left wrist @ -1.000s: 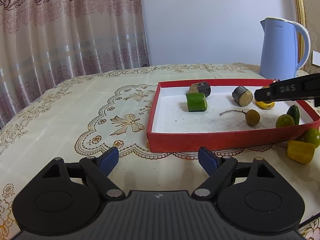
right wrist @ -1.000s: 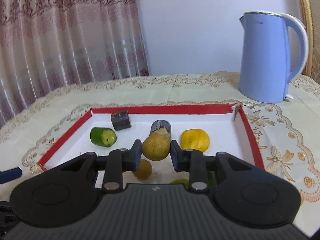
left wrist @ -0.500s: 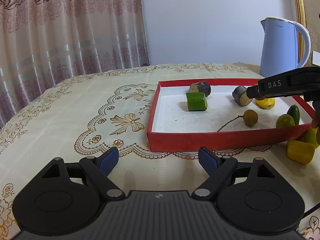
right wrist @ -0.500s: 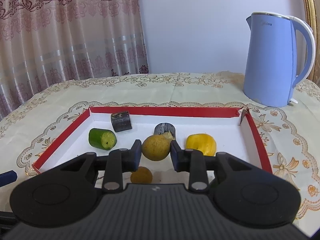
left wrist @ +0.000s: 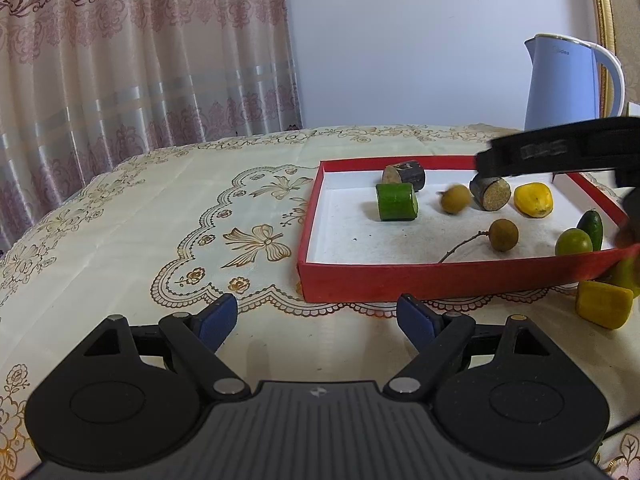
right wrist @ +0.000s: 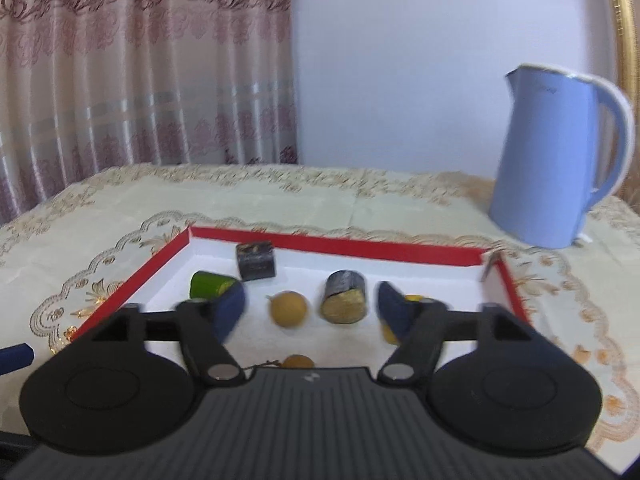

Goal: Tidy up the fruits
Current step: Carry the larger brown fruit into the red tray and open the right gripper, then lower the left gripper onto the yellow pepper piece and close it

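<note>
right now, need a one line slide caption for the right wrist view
Open right tongs hover over the red tray, a round brown fruit lying free between them.

The left gripper [left wrist: 316,322] hangs low over the near part of the table [left wrist: 120,220], short of the tray's [left wrist: 440,280] near wall, its blue-padded fingers [left wrist: 218,320] spread wide with nothing between them. The right gripper [right wrist: 312,312] is held above the tray, jaws parted wide and empty, its blue pads [right wrist: 230,308] blurred. From the left wrist camera the right gripper's black body [left wrist: 560,150] reaches in from the right edge over the tray's far right corner, its lettering smeared, and part of the person's hand [left wrist: 630,232] shows dimly at the tray's right wall.
</note>
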